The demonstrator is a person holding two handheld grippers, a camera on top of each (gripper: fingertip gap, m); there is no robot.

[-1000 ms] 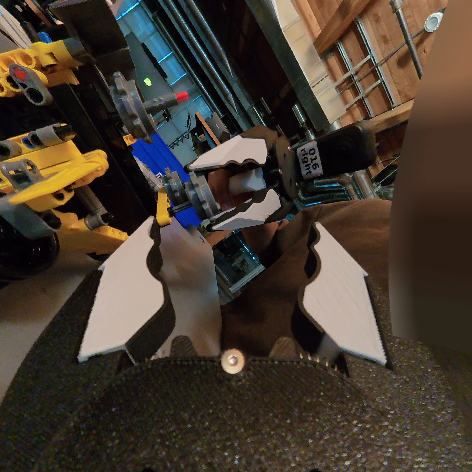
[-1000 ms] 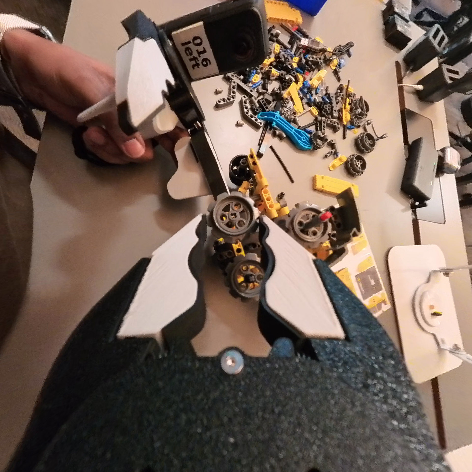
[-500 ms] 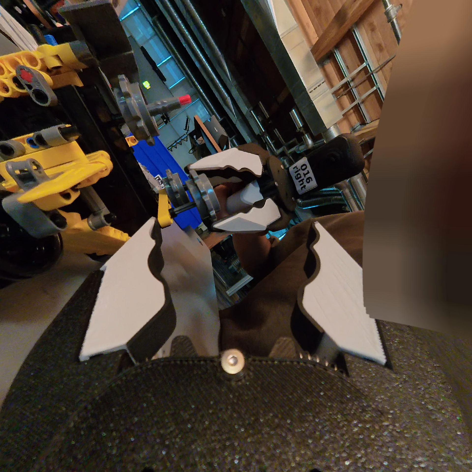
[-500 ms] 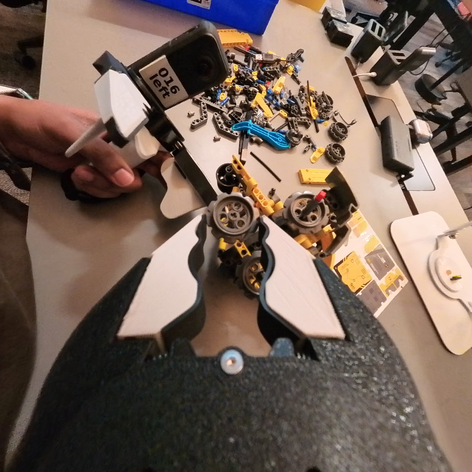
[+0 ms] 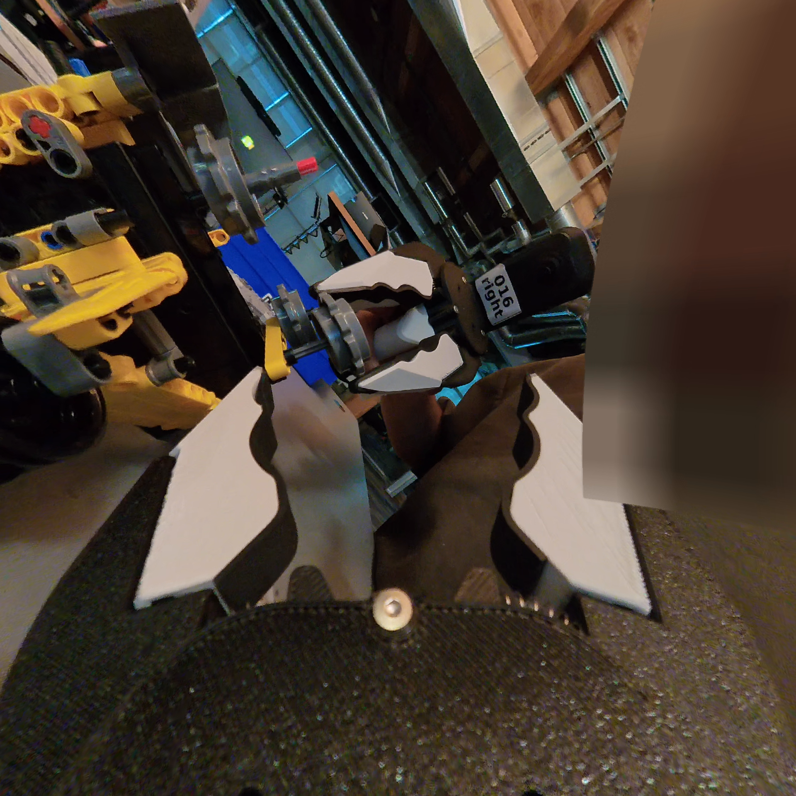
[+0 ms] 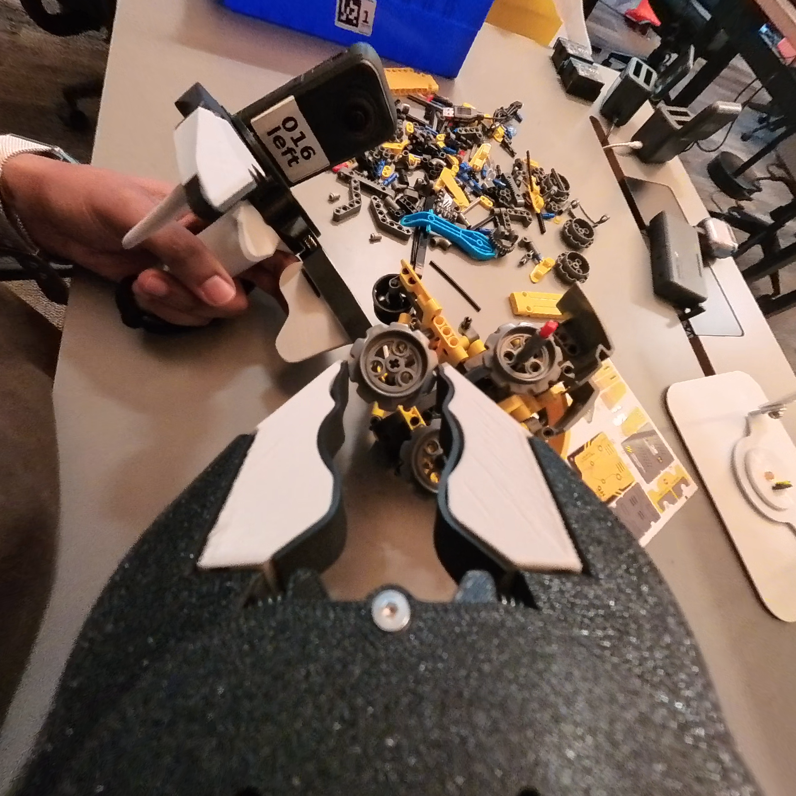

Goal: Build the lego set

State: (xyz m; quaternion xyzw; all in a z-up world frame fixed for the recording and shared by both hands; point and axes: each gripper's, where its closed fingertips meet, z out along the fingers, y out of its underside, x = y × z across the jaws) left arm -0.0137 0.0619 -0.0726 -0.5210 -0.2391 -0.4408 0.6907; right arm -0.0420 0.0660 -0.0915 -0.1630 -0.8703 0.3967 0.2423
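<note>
The right gripper (image 6: 392,379) was clamped on a grey toothed plastic wheel (image 6: 390,366) of the yellow-and-black brick-built vehicle (image 6: 512,379), which stood on the grey table (image 6: 142,430). The left gripper (image 5: 394,379), fingers wide apart and empty, was held just beside it. Open tabletop was seen left of the model. Only the right wrist view showed the loose-parts pile (image 6: 465,189); three wheels on the model were counted there.

Two claws (image 6: 392,387) (image 5: 394,405), one yellow model (image 6: 435,340), two loose black wheels (image 6: 579,232) (beside the scattered pieces).
</note>
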